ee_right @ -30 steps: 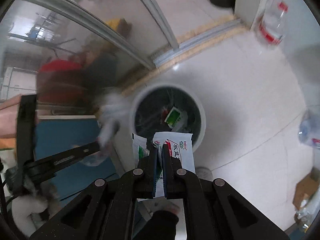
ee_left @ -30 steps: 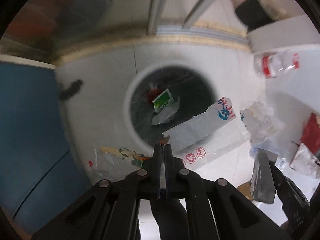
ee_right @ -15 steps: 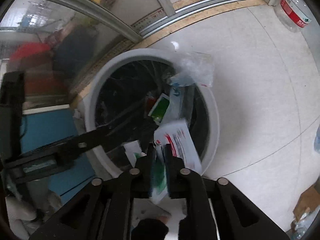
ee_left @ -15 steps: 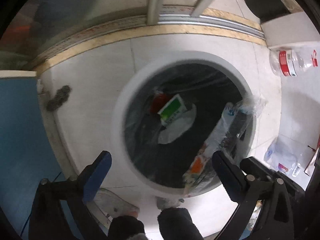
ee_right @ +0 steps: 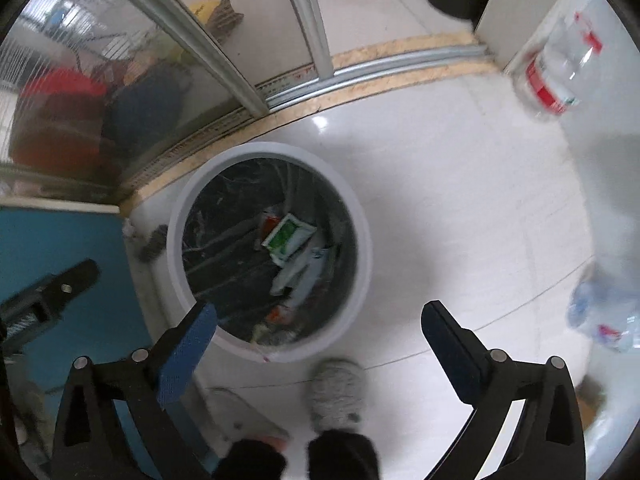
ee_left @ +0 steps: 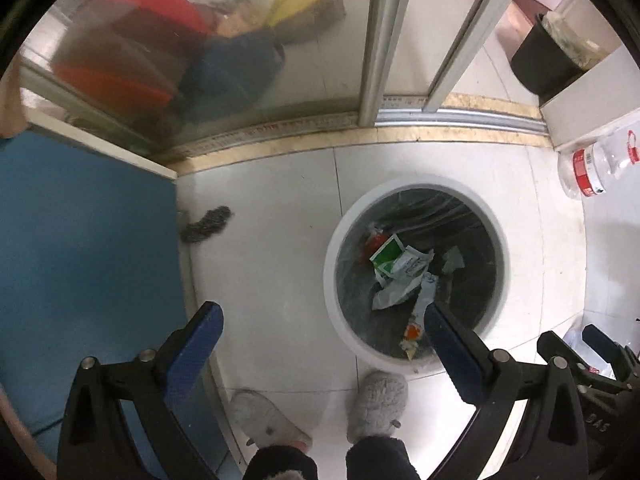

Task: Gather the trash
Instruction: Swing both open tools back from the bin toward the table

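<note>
A round white bin (ee_left: 332,280) with a black liner stands on the tiled floor; it also shows in the right wrist view (ee_right: 360,240). Wrappers (ee_left: 394,262) lie inside it, among them a green and white packet (ee_right: 286,236) and a long plastic wrapper (ee_left: 420,312). My left gripper (ee_left: 320,316) is open and empty, held above the bin's left front. My right gripper (ee_right: 320,316) is open and empty above the bin's front rim. The left gripper's body (ee_right: 44,300) shows at the left of the right wrist view.
A clear plastic bottle with a red label (ee_left: 596,164) lies at the right, also in the right wrist view (ee_right: 552,76). A crushed bottle (ee_right: 604,316) lies at the far right. A blue panel (ee_left: 80,240) stands left. Sliding glass doors (ee_left: 240,60) are behind. Grey slippers (ee_left: 376,404) are below.
Both grippers opened and dropped their wrappers into the bin. Both have since pulled back and up from the bin; the wrappers now lie inside.
</note>
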`<state>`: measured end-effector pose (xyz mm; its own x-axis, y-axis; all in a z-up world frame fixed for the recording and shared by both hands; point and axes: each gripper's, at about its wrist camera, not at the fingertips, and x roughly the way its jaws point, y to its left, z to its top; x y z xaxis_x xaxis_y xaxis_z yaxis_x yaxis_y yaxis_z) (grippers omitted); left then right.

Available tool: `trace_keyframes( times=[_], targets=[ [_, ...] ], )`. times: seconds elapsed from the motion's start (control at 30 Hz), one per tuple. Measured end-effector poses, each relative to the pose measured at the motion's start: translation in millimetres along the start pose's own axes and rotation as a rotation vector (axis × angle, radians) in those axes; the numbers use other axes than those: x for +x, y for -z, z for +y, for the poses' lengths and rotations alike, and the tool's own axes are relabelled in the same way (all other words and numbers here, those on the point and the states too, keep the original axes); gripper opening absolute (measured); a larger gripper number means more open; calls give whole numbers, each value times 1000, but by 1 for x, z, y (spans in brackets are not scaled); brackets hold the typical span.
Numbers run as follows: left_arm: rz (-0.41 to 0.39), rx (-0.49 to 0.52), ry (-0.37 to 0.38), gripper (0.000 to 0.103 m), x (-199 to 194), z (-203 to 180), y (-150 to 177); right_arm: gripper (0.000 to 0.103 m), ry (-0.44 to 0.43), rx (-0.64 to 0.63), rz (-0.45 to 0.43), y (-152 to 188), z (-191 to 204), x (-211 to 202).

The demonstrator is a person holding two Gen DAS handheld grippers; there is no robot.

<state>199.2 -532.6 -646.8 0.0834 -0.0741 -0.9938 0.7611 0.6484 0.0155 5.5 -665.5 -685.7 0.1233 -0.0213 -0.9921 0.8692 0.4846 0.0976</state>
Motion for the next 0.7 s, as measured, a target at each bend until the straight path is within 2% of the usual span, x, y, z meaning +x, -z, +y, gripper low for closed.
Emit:
trace_keyframes(
  times=[0.17,0.5,0.7],
  targets=[
    [-27,0,-7,103,-66,-3,14,103,33,-35,-33,15,9,-67],
    [-83,-33,40,103,-215,-2,53,103,59,-65,-119,53,17,-238],
    [-115,-19,56,103,-280,-2,78,103,56,-72,-177,77,19,-338]
  ],
)
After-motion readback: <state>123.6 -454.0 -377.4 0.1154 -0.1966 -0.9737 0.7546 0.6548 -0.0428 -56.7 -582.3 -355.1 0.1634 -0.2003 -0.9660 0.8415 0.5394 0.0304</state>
